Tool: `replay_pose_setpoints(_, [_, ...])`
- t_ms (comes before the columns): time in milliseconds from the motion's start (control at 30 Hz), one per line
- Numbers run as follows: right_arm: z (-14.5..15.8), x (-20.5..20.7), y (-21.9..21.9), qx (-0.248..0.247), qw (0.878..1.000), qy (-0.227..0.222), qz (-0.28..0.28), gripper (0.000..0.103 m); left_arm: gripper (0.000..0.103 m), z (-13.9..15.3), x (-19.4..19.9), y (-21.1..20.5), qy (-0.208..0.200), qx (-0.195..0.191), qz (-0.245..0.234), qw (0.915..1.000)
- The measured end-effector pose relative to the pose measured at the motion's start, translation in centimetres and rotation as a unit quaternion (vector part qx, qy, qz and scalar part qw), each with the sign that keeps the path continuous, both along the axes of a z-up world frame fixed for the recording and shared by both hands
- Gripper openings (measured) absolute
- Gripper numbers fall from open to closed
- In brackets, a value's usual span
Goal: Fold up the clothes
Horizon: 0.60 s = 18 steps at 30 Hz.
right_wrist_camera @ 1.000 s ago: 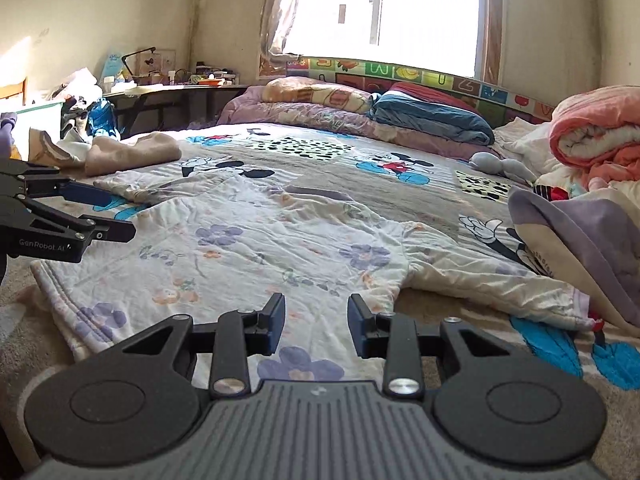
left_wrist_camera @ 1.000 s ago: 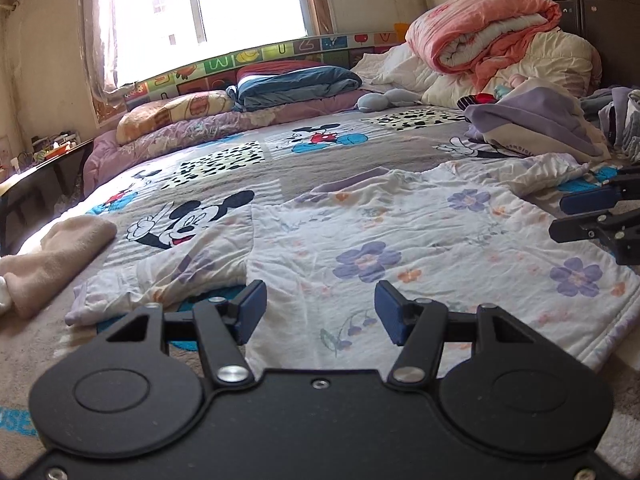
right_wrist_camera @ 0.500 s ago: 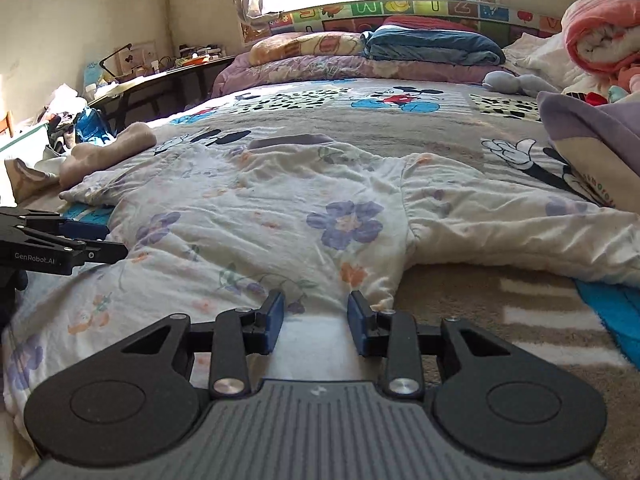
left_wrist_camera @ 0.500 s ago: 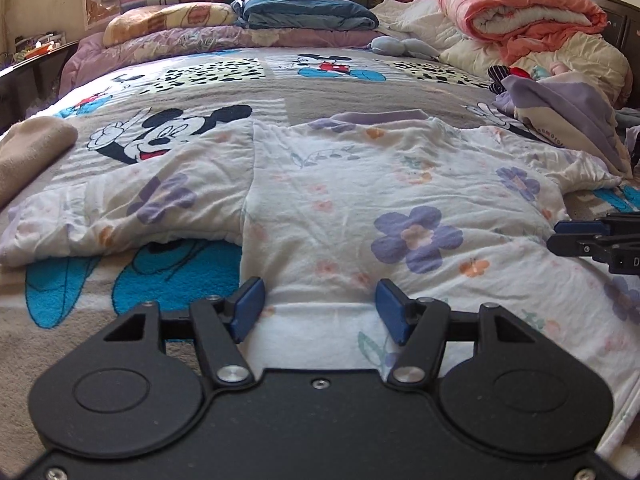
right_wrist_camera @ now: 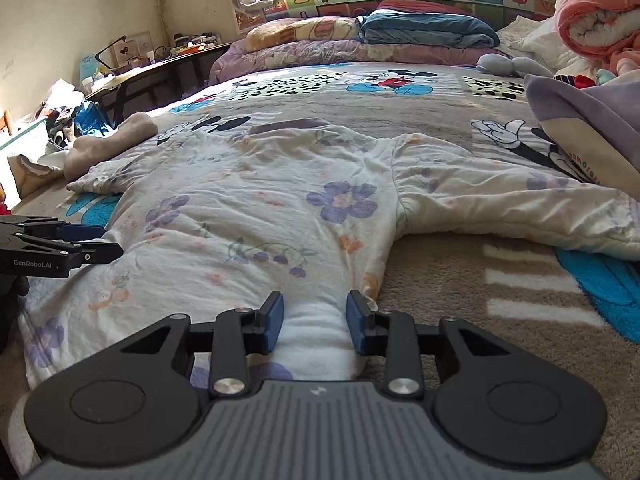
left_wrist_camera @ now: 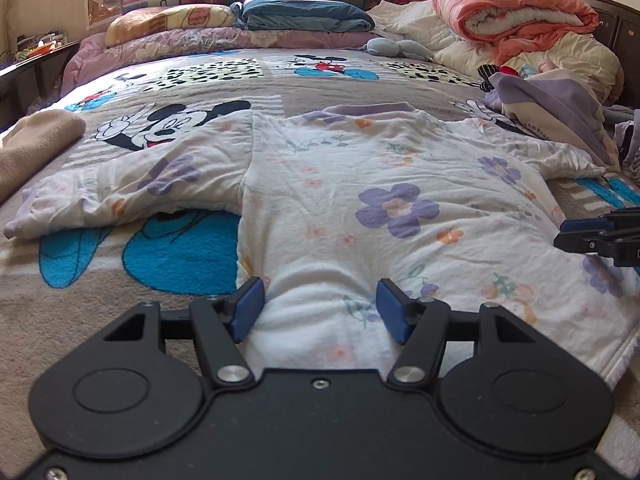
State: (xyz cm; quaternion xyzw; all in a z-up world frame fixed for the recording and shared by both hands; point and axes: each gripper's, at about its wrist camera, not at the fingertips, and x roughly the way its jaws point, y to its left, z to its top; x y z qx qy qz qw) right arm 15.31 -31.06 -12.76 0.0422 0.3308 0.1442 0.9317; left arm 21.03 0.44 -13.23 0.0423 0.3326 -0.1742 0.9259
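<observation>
Two grippers have come down to the near hem of the shirt [left_wrist_camera: 340,200] in the last second: earlier both hung over the body of the garment with the window and far wall in view, and now each has dipped and closed in until white cloth fills the space between its blue pads. The shirt lies face up and spread flat on the blanket [left_wrist_camera: 180,256], collar toward the pillows, one sleeve out to each side, hem nearest the cameras. The left gripper [left_wrist_camera: 320,308] sits at the hem's left corner with its jaws roughly half open; a soft bulge of cloth stands between them, touching or nearly touching the left pad, with a gap to the right one, so nothing is clamped yet. The right gripper [right_wrist_camera: 316,326] is at the opposite corner by the side seam, jaws narrower, a ridge of fabric bunched between them that reaches both pads. Whether those pads already press or merely brush the cloth I cannot tell. Neither opening has changed to speak of while the hands descended. My reading is that the approach is done and the pinch is next: both corners look lined up for lifting the hem toward the collar.
</observation>
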Motion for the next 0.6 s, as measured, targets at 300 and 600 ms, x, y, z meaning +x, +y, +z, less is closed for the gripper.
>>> replay_pose_setpoints(300, [-0.2, -3.9, 0.0, -0.021, 0.999, -0.009, -0.027, 0.043, 0.061, 0.0, -3.3, 0.1, -0.008, 0.016, 0.005, 0.9998])
replay_pose_setpoints(600, [-1.0, -8.1, -0.4, -0.008, 0.999, -0.020, -0.050, 0.043, 0.061, -0.2, -6.5, 1.1, -0.013, 0.023, 0.019, 0.9995])
